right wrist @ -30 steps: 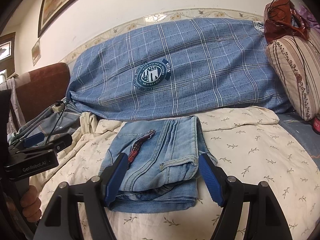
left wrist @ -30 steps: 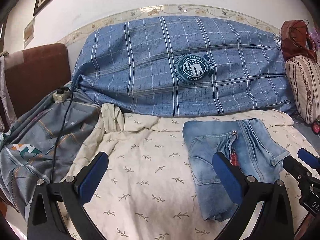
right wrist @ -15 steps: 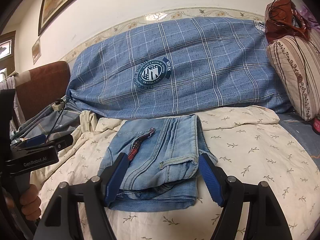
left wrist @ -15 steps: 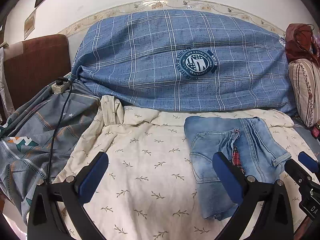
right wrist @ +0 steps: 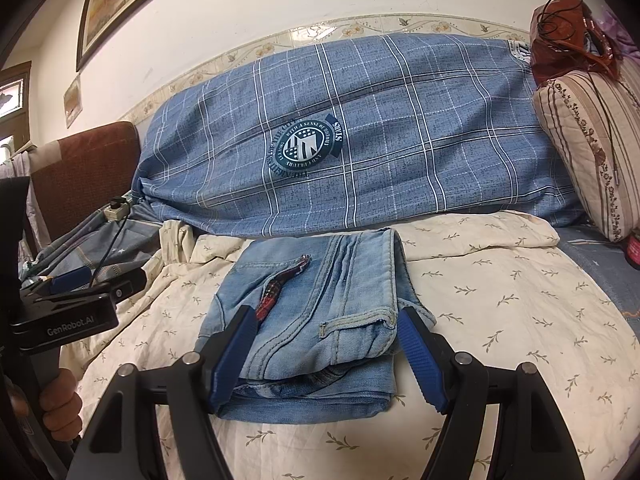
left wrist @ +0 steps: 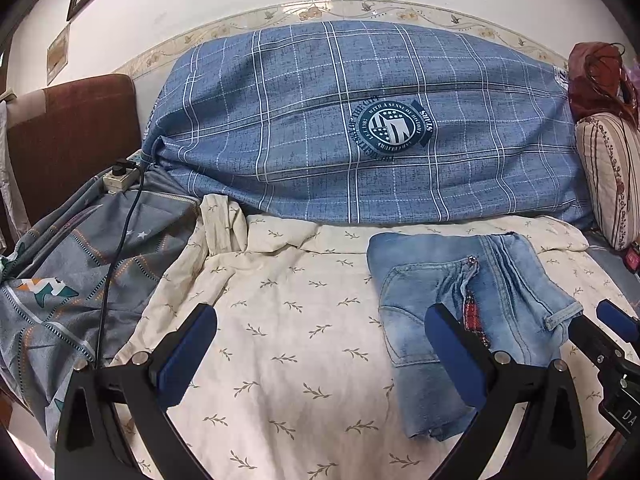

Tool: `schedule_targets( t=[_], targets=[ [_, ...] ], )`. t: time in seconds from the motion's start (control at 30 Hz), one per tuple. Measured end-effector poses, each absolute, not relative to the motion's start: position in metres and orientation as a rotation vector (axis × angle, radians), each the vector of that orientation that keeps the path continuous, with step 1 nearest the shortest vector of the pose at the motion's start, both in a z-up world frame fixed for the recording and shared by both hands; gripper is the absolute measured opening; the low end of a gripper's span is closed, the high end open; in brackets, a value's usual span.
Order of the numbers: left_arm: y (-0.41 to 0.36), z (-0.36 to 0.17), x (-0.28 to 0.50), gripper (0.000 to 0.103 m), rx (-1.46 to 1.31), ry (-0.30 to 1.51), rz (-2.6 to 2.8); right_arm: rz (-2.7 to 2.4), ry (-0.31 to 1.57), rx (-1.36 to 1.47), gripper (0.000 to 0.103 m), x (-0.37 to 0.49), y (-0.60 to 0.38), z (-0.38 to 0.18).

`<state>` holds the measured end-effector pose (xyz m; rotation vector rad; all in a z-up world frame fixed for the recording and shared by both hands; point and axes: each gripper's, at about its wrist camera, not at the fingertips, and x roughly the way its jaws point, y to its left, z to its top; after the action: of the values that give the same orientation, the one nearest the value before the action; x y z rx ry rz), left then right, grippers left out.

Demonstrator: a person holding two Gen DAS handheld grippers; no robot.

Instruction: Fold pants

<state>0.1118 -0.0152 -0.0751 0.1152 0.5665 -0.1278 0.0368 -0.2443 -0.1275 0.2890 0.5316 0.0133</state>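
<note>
Jeans (right wrist: 316, 320) lie folded into a compact stack on the cream leaf-print bedsheet (left wrist: 280, 320), the folding apparently finished (a red-checked pocket lining (right wrist: 276, 292) peeks from the top layer). Over the past second both pairs of tongs have edged slightly back from the bundle without touching it, and the denim has not shifted, which suggests the task is at or near its end.

At far left, beyond the left gripper (left wrist: 320, 356), a grey patterned cover (left wrist: 80, 280) carries a black cable (left wrist: 116, 256) running to a power strip (left wrist: 118, 178). The left gripper's jaws stand wide apart and empty over bare sheet, with the jeans just past its right finger. The right gripper (right wrist: 328, 356) is also spread wide and grips nothing; the near end of the stack sits between its blue pads (right wrist: 420, 356). Behind both, a blue plaid bolster (right wrist: 360, 140) runs along the wall; right of the tongs stands a striped cushion (right wrist: 592, 152).
</note>
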Motion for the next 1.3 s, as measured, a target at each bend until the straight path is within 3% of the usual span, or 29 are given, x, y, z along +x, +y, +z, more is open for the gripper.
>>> schedule_targets(
  t=[1.3],
  targets=[
    [-0.0194, -0.0739, 0.1096, 0.103, 0.133, 0.557, -0.139, 0.018, 0.54, 0.279, 0.075, 0.0384, -0.2429, -0.1289]
  ],
)
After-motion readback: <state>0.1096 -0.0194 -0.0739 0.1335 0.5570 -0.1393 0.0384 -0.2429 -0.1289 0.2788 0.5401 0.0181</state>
